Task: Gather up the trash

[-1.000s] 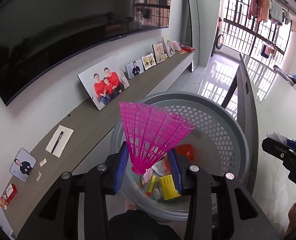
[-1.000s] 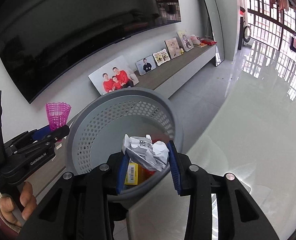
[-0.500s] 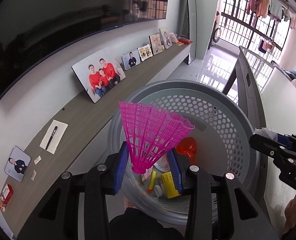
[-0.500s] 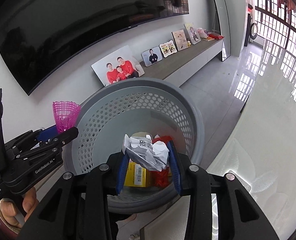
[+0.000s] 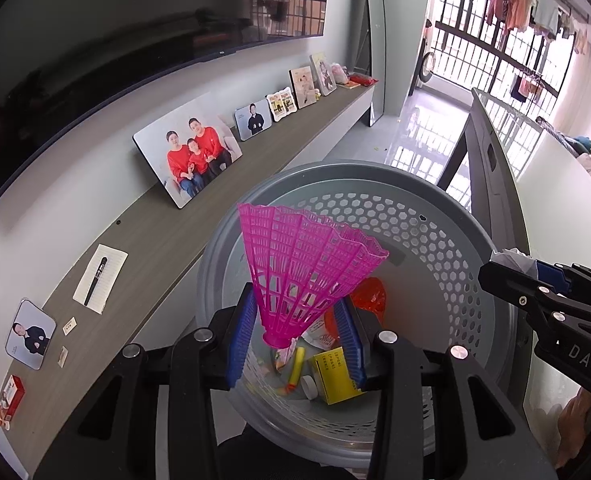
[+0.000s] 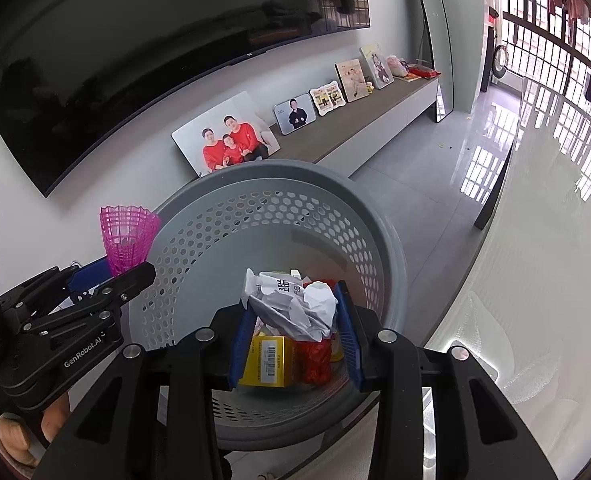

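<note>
The crumpled paper (image 6: 291, 304) has come from the grey basket's (image 6: 379, 232) near rim to over its inside.

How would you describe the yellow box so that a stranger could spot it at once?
Find the grey perforated bin. On its floor, among the rubbish, lies the yellow box, beside a red wrapper. It alone bears a white barcode label.

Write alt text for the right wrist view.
The right tool grips crumpled paper above a grey perforated bin holding a yellow box and red wrapper. At left, the left tool holds a pink shuttlecock.
</note>
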{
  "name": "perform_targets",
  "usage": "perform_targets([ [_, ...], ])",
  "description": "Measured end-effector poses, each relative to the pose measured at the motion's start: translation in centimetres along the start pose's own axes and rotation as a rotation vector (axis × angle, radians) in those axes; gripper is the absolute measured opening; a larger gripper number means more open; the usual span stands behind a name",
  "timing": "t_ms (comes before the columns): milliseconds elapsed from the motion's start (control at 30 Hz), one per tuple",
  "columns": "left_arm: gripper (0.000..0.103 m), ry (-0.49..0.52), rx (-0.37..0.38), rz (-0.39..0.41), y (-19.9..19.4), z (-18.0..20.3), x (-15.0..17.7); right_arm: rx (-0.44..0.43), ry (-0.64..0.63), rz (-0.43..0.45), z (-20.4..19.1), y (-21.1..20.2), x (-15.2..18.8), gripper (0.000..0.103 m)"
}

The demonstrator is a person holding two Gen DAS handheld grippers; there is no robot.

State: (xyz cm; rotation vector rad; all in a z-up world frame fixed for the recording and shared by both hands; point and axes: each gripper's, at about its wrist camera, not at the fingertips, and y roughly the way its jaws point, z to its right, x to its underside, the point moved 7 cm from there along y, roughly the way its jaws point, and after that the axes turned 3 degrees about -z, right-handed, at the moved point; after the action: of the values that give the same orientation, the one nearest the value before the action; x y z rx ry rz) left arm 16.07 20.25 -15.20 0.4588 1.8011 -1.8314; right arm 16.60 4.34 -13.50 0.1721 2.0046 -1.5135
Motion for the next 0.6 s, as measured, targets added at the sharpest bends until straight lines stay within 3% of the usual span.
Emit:
perform_targets([
  [67, 0.045, -0.002, -0.004, 0.001, -0.1, 0.0, 0.0, 0.0, 0.001, 0.002, 0.1, 0.0, -0.1, 0.037],
  [133, 0.057, -0.006, -0.012, 0.007, -0.2, -0.1, 0.0, 0.002, 0.006, 0.007, 0.2, 0.0, -0.2, 0.041],
  [233, 0.061, -0.008, -0.019, 0.009, -0.4, -0.1, 0.0, 0.006, 0.009, 0.019, 0.3, -0.2, -0.5, 0.054],
  [433, 0.067, -0.018, -0.029, 0.014, -0.8, -0.4, -0.1, 0.009, 0.002, 0.03, 0.3, -0.4, -0.5, 0.055],
  [600, 0.078, -0.031, -0.049, 0.026, -1.3, -0.7, -0.1, 0.025, 0.004, 0.039, 0.4, -0.7, -0.4, 0.058],
])
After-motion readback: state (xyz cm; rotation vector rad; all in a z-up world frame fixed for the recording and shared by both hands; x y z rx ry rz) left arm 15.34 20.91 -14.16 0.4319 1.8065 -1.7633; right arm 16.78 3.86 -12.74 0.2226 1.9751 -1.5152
